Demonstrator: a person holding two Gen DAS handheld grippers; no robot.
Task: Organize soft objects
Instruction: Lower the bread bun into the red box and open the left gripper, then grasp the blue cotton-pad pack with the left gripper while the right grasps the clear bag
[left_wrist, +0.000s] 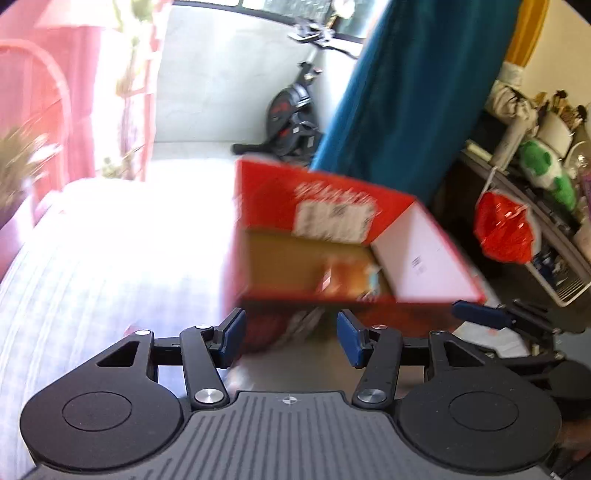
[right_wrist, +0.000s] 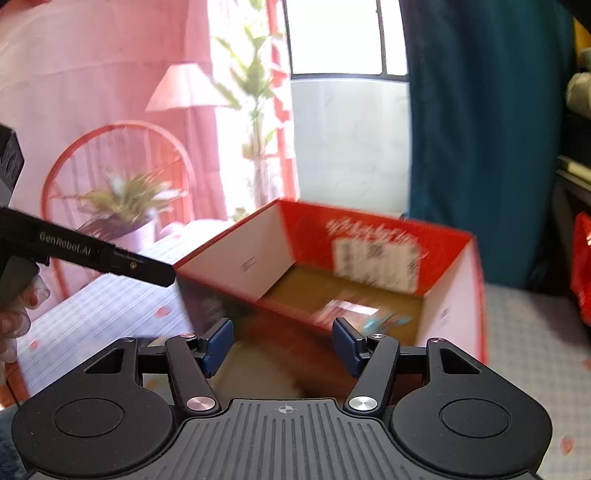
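Box, red and open-topped, sits on the bed with blurred items on its floor. The left tool and right tool both gape half-open, holding nothing. Approach over the near wall; the bed left of it lies open, shelves crowd the right.
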